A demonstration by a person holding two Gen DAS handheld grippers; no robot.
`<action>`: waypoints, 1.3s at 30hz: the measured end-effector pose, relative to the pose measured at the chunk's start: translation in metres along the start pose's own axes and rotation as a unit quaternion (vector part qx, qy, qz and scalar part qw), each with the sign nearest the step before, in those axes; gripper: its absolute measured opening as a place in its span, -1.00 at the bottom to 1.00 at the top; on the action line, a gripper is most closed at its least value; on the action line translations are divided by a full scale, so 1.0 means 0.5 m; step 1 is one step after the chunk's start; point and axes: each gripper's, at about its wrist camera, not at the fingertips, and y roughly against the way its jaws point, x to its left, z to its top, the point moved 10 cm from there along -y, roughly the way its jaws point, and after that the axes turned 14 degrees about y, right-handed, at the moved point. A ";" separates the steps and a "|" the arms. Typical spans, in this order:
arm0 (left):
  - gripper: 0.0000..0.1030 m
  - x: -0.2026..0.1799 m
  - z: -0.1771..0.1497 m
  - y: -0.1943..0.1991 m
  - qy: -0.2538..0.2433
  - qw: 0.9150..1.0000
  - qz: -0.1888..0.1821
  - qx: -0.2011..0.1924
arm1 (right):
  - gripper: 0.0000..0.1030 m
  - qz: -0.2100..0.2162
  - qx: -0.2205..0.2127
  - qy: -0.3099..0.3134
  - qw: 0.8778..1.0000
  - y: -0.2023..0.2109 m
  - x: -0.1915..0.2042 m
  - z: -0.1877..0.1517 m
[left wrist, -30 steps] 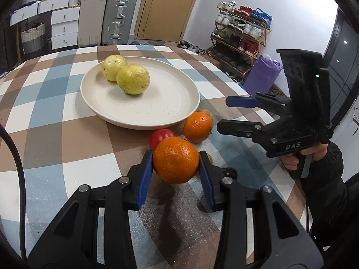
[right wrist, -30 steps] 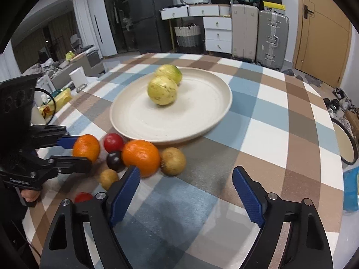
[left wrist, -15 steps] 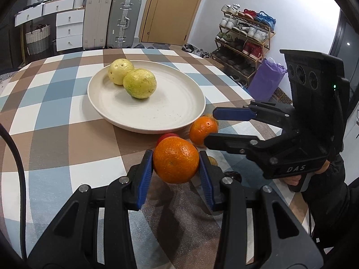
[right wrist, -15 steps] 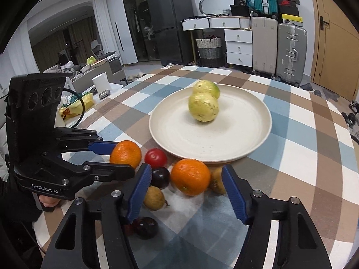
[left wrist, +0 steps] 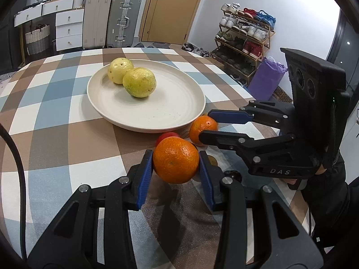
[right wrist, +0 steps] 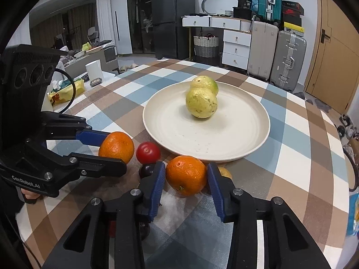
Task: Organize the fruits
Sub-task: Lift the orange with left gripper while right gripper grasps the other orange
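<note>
My left gripper is shut on an orange and holds it above the table; it also shows in the right wrist view with that orange. My right gripper has its blue pads closed around a second orange near the plate's edge; in the left wrist view this gripper straddles that orange. The cream plate holds two yellow-green guavas.
A red tomato, a dark plum and a brown fruit lie by the plate's front rim on the checked tablecloth. Another dark fruit lies under my right gripper. A shoe rack and suitcases stand behind.
My right gripper moved in toward the plate and closed its pads around the second orange. My left gripper kept its orange and rose slightly.
</note>
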 end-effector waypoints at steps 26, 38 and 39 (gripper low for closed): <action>-0.29 0.008 0.006 -0.008 0.005 1.000 0.005 0.002 | -0.25 0.010 0.011 0.028 1.000 0.015 0.007 -0.020; -0.29 0.022 0.022 0.011 0.016 0.999 0.014 -0.026 | -0.27 0.021 -0.040 0.010 0.999 0.046 0.003 0.011; -0.29 0.023 0.026 0.014 0.019 0.999 0.015 -0.030 | -0.27 0.020 -0.048 0.004 0.999 0.050 0.000 0.015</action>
